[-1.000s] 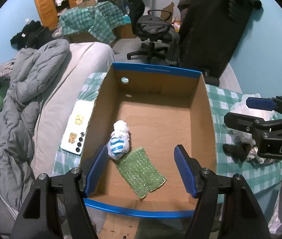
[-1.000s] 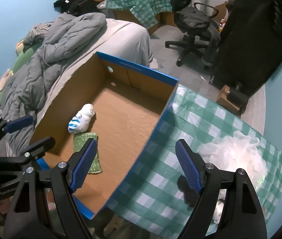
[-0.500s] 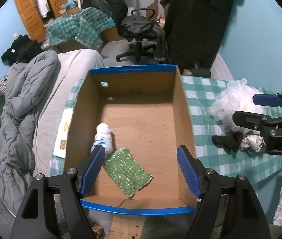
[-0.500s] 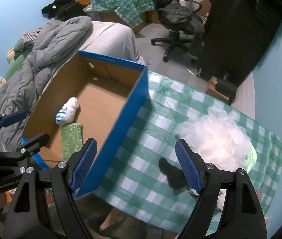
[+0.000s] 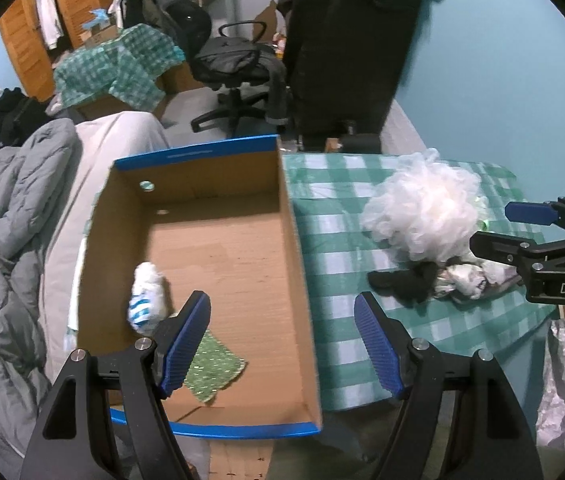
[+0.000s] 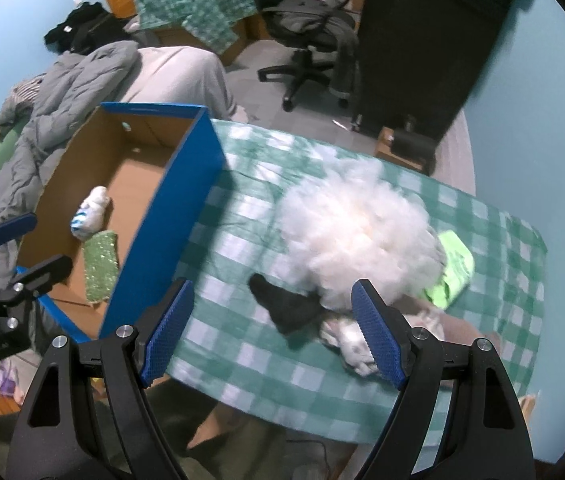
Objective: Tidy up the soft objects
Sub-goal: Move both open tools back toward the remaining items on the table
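both grippers moved off box (image 5: 186,216) toward pile | right gripper (image 6: 270,328) wide, empty, black sock (image 6: 288,312) between tips | left gripper (image 5: 282,344) wide, empty | next grab due

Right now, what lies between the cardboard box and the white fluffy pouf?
Only bare green checked cloth, from cardboard box to white fluffy pouf; right wrist view.

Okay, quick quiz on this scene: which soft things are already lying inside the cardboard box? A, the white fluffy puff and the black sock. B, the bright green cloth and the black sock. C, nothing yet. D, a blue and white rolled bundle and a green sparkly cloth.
D: the blue and white rolled bundle and the green sparkly cloth lie on the floor of the cardboard box, side by side.
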Action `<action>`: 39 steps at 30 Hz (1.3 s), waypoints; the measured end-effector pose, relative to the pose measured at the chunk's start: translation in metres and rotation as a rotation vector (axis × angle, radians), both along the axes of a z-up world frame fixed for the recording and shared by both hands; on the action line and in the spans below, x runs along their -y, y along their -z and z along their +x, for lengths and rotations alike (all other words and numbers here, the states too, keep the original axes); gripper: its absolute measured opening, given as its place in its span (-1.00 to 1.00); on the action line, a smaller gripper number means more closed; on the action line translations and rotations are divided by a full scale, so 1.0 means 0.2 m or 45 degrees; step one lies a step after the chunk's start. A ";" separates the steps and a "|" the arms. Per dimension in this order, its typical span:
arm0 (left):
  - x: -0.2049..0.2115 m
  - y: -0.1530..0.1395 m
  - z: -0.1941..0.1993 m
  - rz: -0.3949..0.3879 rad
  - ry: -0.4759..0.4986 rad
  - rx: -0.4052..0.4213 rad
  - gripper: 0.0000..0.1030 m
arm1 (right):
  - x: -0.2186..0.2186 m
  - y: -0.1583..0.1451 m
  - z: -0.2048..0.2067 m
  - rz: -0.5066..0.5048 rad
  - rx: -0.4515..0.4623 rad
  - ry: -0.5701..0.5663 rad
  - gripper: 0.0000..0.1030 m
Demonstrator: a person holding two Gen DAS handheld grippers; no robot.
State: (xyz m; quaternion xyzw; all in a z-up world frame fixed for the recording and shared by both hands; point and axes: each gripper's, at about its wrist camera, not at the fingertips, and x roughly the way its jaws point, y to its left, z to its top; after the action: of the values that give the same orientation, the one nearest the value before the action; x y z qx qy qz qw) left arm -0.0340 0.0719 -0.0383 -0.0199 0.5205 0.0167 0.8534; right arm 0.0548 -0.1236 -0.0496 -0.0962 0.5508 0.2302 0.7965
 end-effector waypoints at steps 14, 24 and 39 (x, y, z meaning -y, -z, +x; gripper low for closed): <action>0.19 0.05 0.07 -0.028 0.091 -0.066 0.47 | 0.33 0.06 -0.01 -0.049 -0.034 0.131 0.58; 0.37 0.14 0.15 -0.044 0.175 -0.137 0.48 | 0.50 0.15 0.01 -0.082 -0.068 0.195 0.58; 0.53 0.36 0.26 -0.046 0.256 -0.287 0.48 | 0.58 0.33 0.08 -0.088 -0.145 0.195 0.59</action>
State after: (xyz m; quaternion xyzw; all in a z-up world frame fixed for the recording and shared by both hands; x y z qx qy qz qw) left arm 0.0174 -0.0348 -0.1107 0.0190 0.6125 -0.0760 0.7866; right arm 0.0703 -0.2394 -0.1163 -0.0679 0.6087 0.1547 0.7752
